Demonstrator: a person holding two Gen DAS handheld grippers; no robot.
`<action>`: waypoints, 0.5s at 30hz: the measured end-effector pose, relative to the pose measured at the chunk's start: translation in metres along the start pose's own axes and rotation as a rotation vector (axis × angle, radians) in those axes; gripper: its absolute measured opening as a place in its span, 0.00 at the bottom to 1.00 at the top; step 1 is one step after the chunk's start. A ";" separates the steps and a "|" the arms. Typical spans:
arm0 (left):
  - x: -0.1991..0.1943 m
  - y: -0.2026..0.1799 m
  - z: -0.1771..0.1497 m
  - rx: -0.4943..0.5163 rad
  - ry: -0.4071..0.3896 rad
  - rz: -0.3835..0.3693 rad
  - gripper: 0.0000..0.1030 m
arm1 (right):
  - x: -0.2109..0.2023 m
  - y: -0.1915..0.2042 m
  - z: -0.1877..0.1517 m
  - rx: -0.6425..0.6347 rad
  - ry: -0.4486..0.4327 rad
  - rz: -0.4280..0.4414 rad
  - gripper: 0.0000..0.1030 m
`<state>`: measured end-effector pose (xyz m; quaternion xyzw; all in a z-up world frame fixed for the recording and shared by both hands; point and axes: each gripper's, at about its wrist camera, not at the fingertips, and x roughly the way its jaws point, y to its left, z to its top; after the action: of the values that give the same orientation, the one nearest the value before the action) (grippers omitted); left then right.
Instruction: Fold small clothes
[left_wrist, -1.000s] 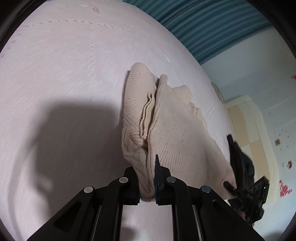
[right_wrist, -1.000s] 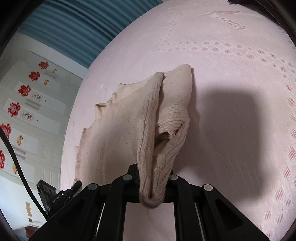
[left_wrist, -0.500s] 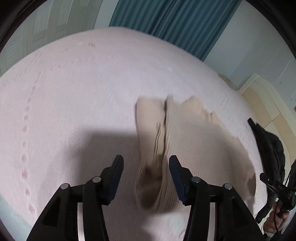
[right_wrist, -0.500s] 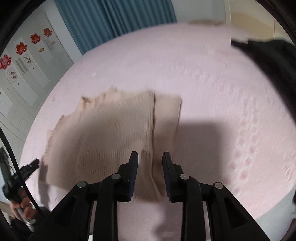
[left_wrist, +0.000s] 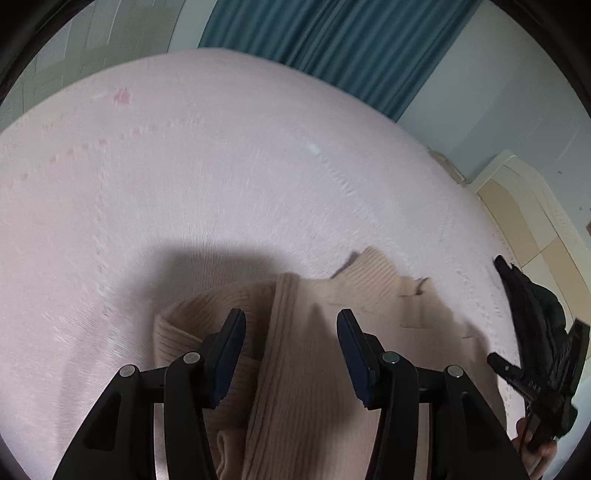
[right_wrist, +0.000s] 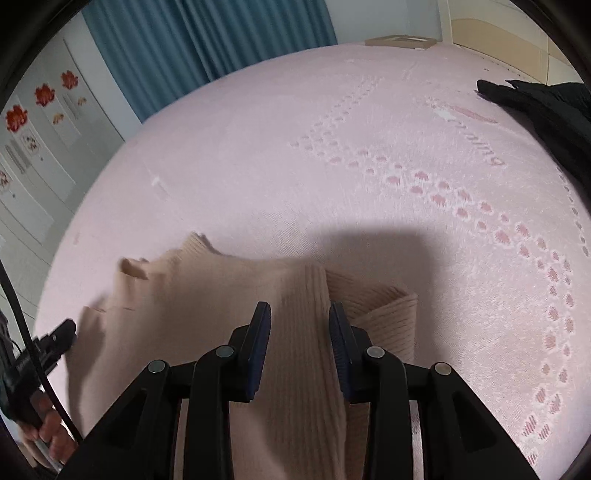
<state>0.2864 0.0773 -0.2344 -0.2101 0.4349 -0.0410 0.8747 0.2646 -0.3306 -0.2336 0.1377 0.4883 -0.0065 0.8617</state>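
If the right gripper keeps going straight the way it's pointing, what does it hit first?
Most likely the beige knit sweater lying on the pink bedspread: the right gripper, jaws apart and holding nothing, points down at its folded ribbed edge. Depth is unclear.

Wide bare pink bedspread (right_wrist: 280, 155) beyond the beige knit (right_wrist: 207, 306); dark garment (right_wrist: 543, 107) along its far-right edge.

Soft, even daylight, not too bright. Big dark shadow on the pink bed cover (left_wrist: 207, 192) just past the beige knit sweater (left_wrist: 295, 369), same in the right view. Black round corners, everything bent like a ball. Sweater edges smeared and fuzzy. Cover pattern streaky with blur. No glare anywhere.
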 end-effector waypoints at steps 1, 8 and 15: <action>0.003 0.002 -0.003 0.002 -0.009 0.008 0.44 | 0.004 -0.002 -0.001 0.007 0.016 -0.003 0.31; 0.004 0.004 -0.007 -0.022 -0.029 -0.009 0.07 | 0.015 0.007 0.004 -0.040 0.029 -0.039 0.28; -0.012 0.025 -0.009 -0.111 -0.076 -0.007 0.07 | 0.003 0.018 0.004 -0.092 -0.066 -0.003 0.05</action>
<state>0.2696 0.1000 -0.2403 -0.2614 0.4021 -0.0118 0.8774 0.2719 -0.3140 -0.2302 0.0968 0.4597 0.0103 0.8827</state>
